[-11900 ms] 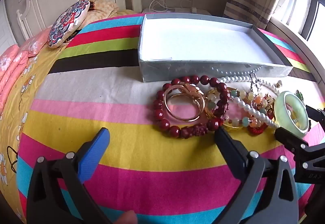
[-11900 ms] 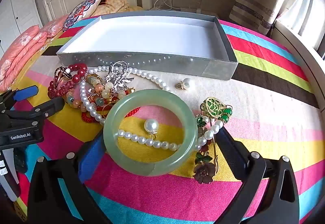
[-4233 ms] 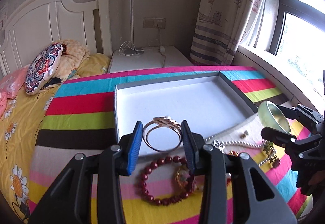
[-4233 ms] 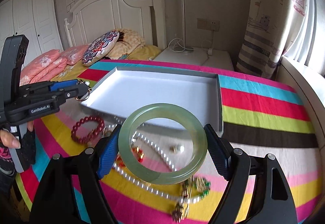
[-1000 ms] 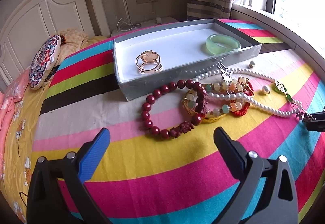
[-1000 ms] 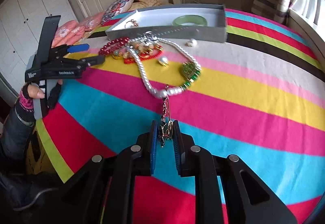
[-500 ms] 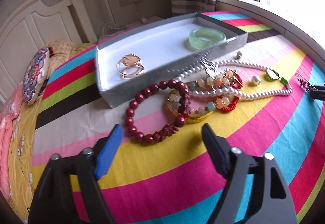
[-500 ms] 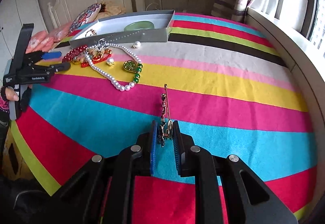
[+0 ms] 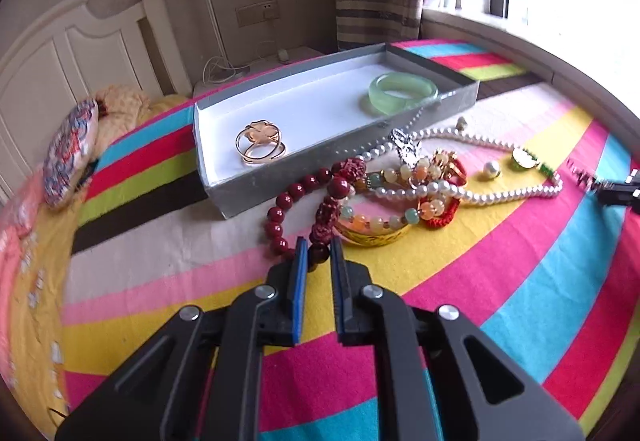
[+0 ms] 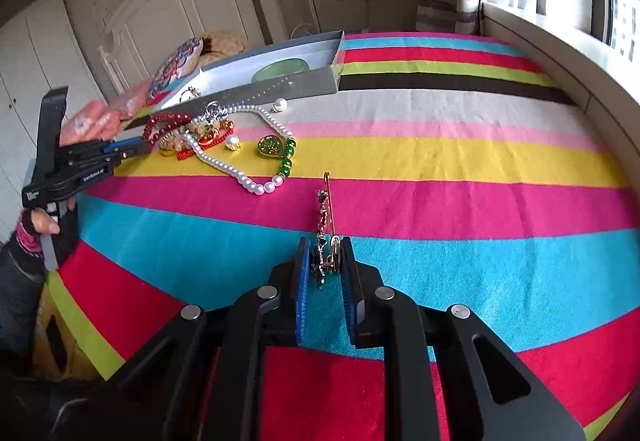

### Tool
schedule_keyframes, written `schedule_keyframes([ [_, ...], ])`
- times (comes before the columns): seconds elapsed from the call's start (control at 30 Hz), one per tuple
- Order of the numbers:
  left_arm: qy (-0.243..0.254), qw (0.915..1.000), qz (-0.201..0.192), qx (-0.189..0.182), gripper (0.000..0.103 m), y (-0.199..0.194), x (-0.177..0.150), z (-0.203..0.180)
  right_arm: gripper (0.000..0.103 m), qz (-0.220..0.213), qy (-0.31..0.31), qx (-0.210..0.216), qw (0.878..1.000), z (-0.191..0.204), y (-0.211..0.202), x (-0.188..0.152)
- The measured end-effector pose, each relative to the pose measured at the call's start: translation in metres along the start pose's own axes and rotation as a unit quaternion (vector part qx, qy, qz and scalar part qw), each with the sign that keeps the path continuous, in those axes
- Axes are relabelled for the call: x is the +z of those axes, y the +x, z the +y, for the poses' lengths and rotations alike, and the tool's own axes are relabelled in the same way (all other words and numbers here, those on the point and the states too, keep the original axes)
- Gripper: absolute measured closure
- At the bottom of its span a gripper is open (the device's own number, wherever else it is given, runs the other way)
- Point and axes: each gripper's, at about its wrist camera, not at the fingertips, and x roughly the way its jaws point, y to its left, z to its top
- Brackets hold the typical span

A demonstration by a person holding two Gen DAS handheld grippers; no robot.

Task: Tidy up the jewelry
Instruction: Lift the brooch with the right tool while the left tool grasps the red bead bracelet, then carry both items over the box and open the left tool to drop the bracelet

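Half a second ago the left gripper stood wide above the bedspread; its jaws have just been closing, and they now pinch the near side of the dark red bead bracelet, which has been pulled out of its round loop into a narrower, bunched shape. The right gripper has swung round a little since a second ago and holds the dangling brooch as before, jaws narrow and clamped on its lower end, with the gold pin and the dark charm chain reaching forward over the pink stripe.

The grey box sits on the striped bedspread toward the headboard. Inside, on its white floor, lie the gold ring bangle at the left end and the pale green jade bangle at the right end, well apart from each other.

Just in front of the box lies the tangle: a pearl necklace looping out to a green pendant, a mixed bead bracelet over a gold bangle and a red cord, and a loose pearl earring beside them. The red bracelet's far beads touch this heap.

In the right wrist view a gloved hand grips the left tool's handle at the edge of the bed.
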Motion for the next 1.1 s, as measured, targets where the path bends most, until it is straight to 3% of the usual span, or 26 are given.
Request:
schedule_keyframes([
  [0.1,-0.020,0.9997,-0.006,-0.014,0.092,-0.007,-0.002,0.005,0.086,-0.001,0.021,0.026,0.999,-0.006,-0.002,-0.001],
  [0.33,-0.009,0.9977,-0.057,0.036,0.092,-0.046,0.004,-0.002,0.086,-0.009,0.009,0.035,0.999,0.008,-0.005,0.001],
  [0.47,-0.002,0.9965,-0.072,0.041,0.092,-0.063,0.009,-0.005,0.086,-0.018,-0.014,0.032,0.999,0.023,-0.009,0.007],
  [1.1,0.028,0.9952,-0.082,0.045,0.092,-0.073,0.022,-0.015,0.086,-0.039,-0.091,0.029,0.995,0.076,0.001,0.058],
])
